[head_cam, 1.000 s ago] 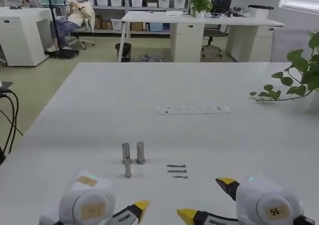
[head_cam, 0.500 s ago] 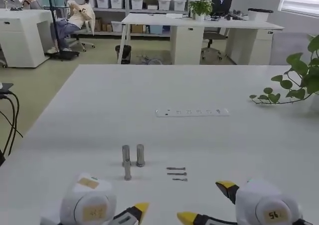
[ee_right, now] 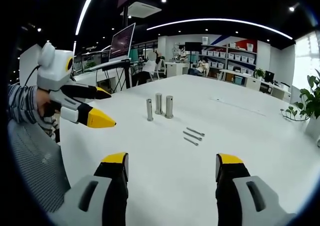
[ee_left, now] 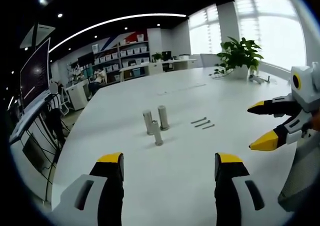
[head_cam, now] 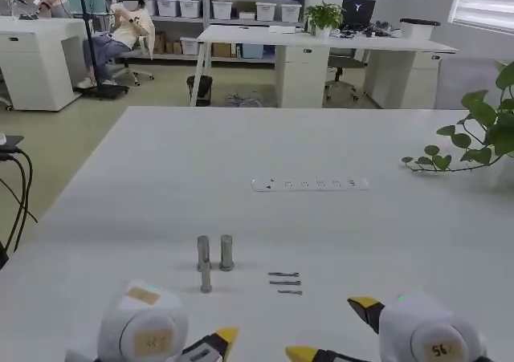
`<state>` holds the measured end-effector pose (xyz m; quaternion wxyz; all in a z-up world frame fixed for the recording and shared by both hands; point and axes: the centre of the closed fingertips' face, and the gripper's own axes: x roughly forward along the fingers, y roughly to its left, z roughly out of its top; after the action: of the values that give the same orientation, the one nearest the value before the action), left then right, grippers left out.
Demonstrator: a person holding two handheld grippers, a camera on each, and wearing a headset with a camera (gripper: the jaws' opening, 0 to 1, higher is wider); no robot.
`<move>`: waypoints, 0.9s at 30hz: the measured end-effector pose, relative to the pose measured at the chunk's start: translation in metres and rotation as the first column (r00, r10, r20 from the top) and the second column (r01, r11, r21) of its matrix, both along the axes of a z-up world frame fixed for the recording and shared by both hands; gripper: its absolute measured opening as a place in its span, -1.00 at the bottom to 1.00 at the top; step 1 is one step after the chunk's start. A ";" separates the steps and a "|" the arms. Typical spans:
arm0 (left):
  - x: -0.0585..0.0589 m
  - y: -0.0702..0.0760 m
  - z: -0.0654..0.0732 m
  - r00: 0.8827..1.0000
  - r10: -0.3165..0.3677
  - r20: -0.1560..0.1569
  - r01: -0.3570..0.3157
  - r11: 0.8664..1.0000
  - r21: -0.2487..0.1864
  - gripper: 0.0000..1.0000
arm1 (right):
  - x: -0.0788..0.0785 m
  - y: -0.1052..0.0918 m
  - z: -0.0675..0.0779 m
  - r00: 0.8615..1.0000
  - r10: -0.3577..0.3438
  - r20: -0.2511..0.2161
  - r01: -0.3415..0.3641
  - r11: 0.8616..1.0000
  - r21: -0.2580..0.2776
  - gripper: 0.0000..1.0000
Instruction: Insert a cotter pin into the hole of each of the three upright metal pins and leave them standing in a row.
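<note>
Nearest you, your left gripper [ee_left: 169, 161] and right gripper [ee_right: 172, 160] hover over the table [head_cam: 385, 233], jaws wide, empty. Beyond: three metal pins [head_cam: 226, 251] upright, clustered; three cotter pins [head_cam: 285, 282] lying just right. Farther: power strip [head_cam: 312, 184].

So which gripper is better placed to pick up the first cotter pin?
Probably the right. The right gripper, open, points towards the cotter pins, which lie right of the metal pins; the left gripper sits nearer the metal pins.

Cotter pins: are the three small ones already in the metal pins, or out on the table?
Out. The three thin cotter pins lie flat on the white table, beside the three upright grey metal pins, apart from them.
</note>
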<state>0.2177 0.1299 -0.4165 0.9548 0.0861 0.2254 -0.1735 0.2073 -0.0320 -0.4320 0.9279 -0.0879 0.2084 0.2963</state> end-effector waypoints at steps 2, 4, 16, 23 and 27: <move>0.000 0.000 0.000 1.000 -0.002 0.001 0.002 1.000 0.001 0.44 | 0.000 0.000 0.001 1.000 0.000 0.001 0.000 1.000 0.000 0.37; 0.000 0.000 0.000 1.000 -0.003 0.002 0.003 1.000 0.001 0.43 | 0.000 0.001 0.001 1.000 0.002 0.002 -0.002 1.000 0.003 0.37; 0.000 -0.002 0.000 1.000 -0.010 0.006 0.010 1.000 0.008 0.43 | 0.000 0.000 0.003 1.000 -0.002 0.011 0.002 1.000 -0.001 0.33; 0.001 0.002 0.003 1.000 0.003 0.012 -0.003 1.000 0.007 0.42 | 0.000 0.001 0.005 1.000 0.000 0.017 0.000 1.000 0.009 0.27; 0.002 0.003 0.004 1.000 0.005 0.014 -0.005 1.000 0.006 0.41 | 0.001 0.000 0.011 1.000 -0.012 0.022 0.012 0.999 0.037 0.21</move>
<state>0.2193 0.1328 -0.4124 0.9566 0.0894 0.2193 -0.1697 0.2085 -0.0320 -0.4212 0.9335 -0.0727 0.1929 0.2936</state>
